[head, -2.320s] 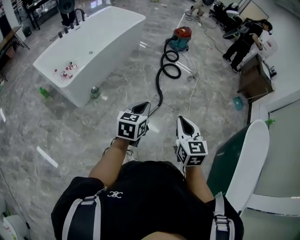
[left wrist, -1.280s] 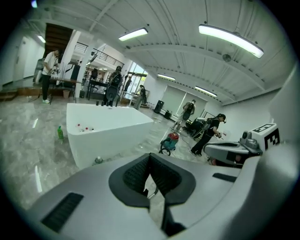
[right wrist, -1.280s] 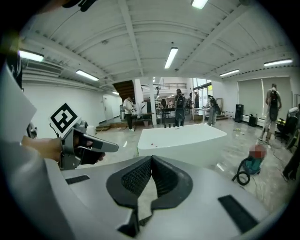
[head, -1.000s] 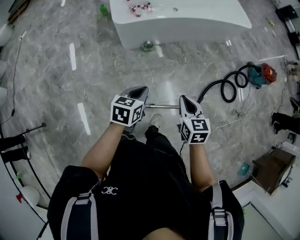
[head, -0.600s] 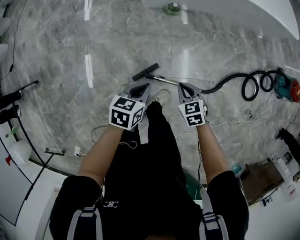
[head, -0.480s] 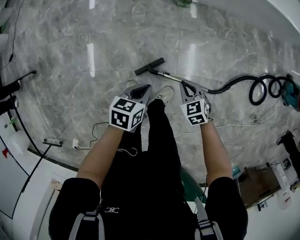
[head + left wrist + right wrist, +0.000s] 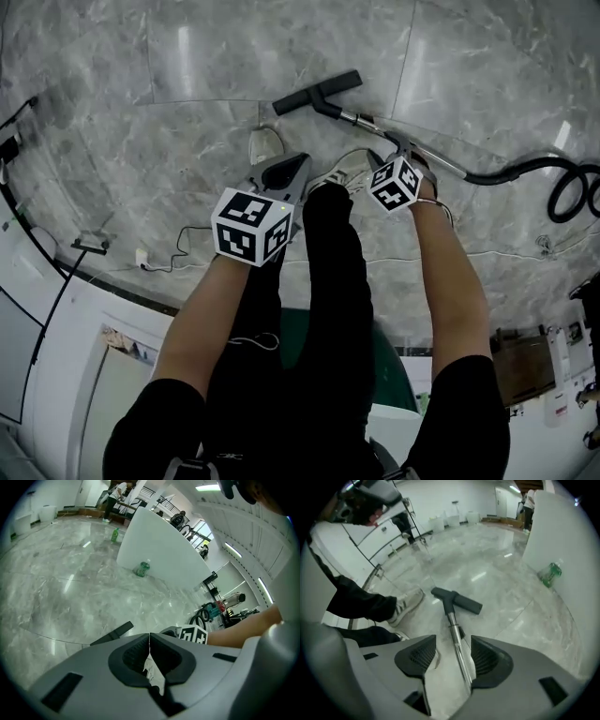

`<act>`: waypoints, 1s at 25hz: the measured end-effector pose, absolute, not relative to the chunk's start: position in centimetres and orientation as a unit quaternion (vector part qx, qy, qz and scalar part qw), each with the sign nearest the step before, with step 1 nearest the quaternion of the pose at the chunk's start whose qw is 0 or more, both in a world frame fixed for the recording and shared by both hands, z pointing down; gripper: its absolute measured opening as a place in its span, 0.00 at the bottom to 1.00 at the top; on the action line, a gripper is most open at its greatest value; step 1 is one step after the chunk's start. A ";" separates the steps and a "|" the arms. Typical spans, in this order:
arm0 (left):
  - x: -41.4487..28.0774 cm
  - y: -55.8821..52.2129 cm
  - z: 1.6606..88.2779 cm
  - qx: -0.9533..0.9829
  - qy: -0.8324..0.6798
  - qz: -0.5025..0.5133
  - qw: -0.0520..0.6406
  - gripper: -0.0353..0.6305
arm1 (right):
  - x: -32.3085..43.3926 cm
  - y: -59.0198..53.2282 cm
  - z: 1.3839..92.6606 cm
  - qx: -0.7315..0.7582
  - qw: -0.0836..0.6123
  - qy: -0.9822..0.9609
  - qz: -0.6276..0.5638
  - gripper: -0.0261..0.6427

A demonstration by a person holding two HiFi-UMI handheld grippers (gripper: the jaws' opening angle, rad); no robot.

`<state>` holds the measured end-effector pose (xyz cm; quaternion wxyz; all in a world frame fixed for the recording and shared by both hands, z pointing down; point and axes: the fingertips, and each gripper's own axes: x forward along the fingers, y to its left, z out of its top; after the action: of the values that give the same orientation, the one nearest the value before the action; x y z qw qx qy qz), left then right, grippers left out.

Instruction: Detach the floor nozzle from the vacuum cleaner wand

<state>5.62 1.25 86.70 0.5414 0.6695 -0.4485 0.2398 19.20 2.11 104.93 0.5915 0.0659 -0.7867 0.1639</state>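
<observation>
Our left claw (image 7: 149,638) is pressed shut with nothing in it, low beside our shoe (image 7: 265,145). Our right claw (image 7: 453,651) has just been opening and stands wide, with the metal wand (image 7: 456,634) running between its pads, not pinched. Just ahead, the black floor nozzle (image 7: 457,600) lies on the marble floor (image 7: 497,569), attached to the wand. Beyond stand a green bottle (image 7: 551,573) and a white tub (image 7: 562,531).
</observation>
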 end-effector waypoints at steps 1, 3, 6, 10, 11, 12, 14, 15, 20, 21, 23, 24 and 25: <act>5.5 1.7 88.1 0.666 -0.451 0.238 0.544 0.07 | 19.6 2.3 107.4 0.073 0.609 -0.772 0.165 0.38; 5.1 2.9 90.4 0.659 -0.450 0.239 0.553 0.07 | 20.1 2.7 111.5 0.080 0.631 -0.756 0.157 0.40; 4.6 5.3 92.7 0.648 -0.444 0.249 0.566 0.07 | 20.1 3.6 116.1 0.060 0.649 -0.748 0.127 0.40; 3.7 8.1 94.5 0.636 -0.437 0.253 0.584 0.07 | 20.2 3.9 120.8 0.042 0.672 -0.734 0.092 0.40; 3.5 8.5 94.8 0.635 -0.436 0.252 0.585 0.07 | 20.3 4.0 121.5 0.037 0.678 -0.729 0.087 0.40; 3.3 8.9 94.9 0.636 -0.436 0.251 0.585 0.07 | 20.3 4.1 122.0 0.031 0.684 -0.724 0.084 0.39; 3.0 9.2 95.0 0.645 -0.435 0.252 0.576 0.07 | 20.3 4.2 122.1 0.022 0.690 -0.718 0.084 0.35; 2.8 9.1 94.9 0.651 -0.435 0.253 0.568 0.07 | 20.1 4.2 121.8 0.019 0.690 -0.719 0.088 0.35; 3.3 8.1 93.4 0.641 -0.429 0.173 0.613 0.27 | 18.3 5.1 116.1 -0.010 0.657 -0.748 0.089 0.35; 3.5 7.8 93.2 0.630 -0.426 0.142 0.633 0.37 | 17.9 5.1 114.5 -0.007 0.649 -0.755 0.087 0.35; 3.7 7.3 92.8 0.606 -0.427 0.088 0.665 0.45 | 16.8 4.5 111.1 0.006 0.631 -0.771 0.087 0.35; 3.7 7.1 92.5 0.594 -0.431 0.067 0.676 0.47 | 16.2 4.3 109.3 0.012 0.620 -0.780 0.087 0.35; 3.6 6.9 92.2 0.583 -0.436 0.049 0.683 0.47 | 15.5 4.1 107.5 0.019 0.609 -0.788 0.088 0.35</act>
<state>3.63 6.88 92.20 0.6834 0.5835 -0.4361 0.0486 15.49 4.11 107.47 0.6090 0.0188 -0.7881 0.0875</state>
